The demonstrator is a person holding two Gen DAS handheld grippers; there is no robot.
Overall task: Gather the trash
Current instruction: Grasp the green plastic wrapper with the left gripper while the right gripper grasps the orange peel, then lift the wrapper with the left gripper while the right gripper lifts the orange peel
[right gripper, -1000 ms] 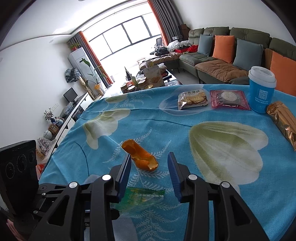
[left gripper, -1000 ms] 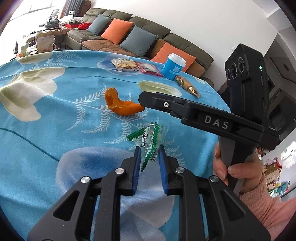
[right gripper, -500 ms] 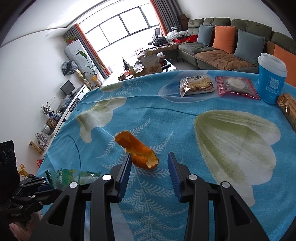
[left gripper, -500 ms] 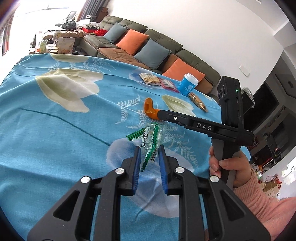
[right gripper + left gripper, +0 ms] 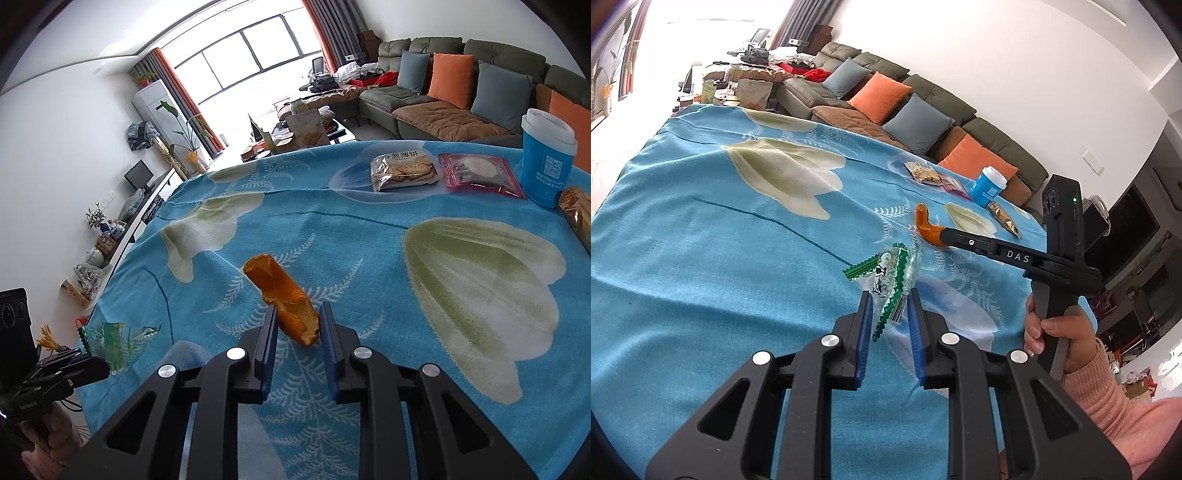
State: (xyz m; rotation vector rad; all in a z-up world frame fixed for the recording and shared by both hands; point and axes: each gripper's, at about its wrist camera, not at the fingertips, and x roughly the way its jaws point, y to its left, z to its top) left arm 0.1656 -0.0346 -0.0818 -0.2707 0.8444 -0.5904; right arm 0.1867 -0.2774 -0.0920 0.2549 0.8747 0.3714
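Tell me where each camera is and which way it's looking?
Left wrist: sits on the left gripper, which holds a green wrapper; faces across the table toward the sofa; shows the right hand.
Right wrist: sits on the right gripper, around the orange peel; faces the window.
Both show the peel, wrapper and blue cup.

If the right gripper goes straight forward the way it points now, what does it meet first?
The orange peel: it already lies between the fingers of the right gripper, apparently gripped, with only blue cloth directly beyond.
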